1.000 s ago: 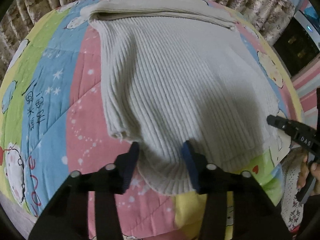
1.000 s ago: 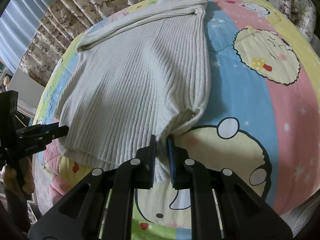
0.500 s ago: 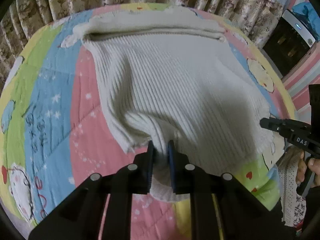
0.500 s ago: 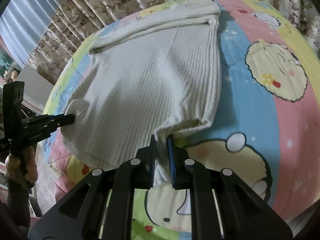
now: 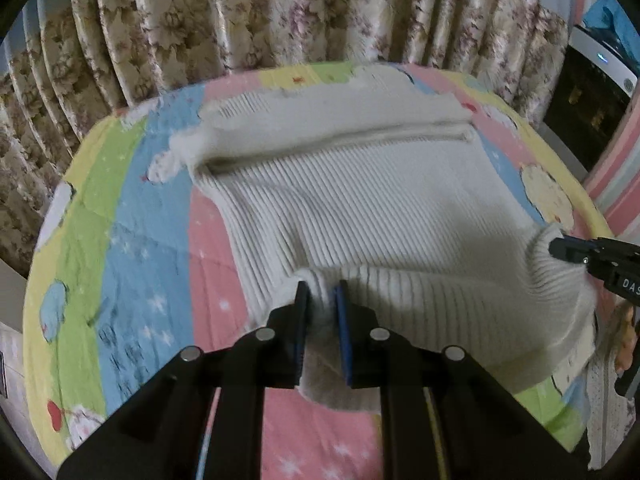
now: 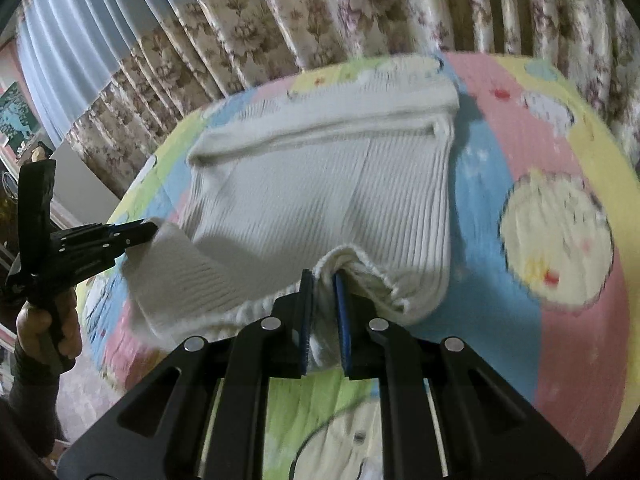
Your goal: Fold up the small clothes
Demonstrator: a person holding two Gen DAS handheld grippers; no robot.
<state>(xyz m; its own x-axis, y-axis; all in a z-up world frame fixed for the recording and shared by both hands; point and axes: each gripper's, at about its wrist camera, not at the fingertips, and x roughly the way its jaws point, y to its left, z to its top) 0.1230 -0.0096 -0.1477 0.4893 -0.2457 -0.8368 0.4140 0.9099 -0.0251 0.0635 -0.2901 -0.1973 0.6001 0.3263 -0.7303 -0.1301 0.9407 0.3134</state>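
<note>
While both grippers pinch its near hem, the cream ribbed sweater (image 5: 360,208) lies spread on a bed, far part flat with a folded band across the top, near edge raised off the bedding and sagging between the two holds. Left gripper (image 5: 321,300) has its blue-lined fingers nearly together with a bunch of the hem's left corner between them; knit bulges out above and hangs below the pads. Right gripper (image 6: 323,284) closed the same way on the hem's right corner, fabric folded up between the pads. In the left wrist view the right gripper shows at the right edge, tip in the knit, white letters "DAS" readable on its body, rest cut off. In the right wrist view the left gripper shows at the left edge, held by a hand (image 6: 48,328) in a dark sleeve. Quilt (image 5: 132,240) under the sweater is striped pink, blue, green, yellow with cartoon prints; dark characters on the blue stripe too blurred to read. Floral curtains (image 5: 280,12) hang behind the bed
</note>
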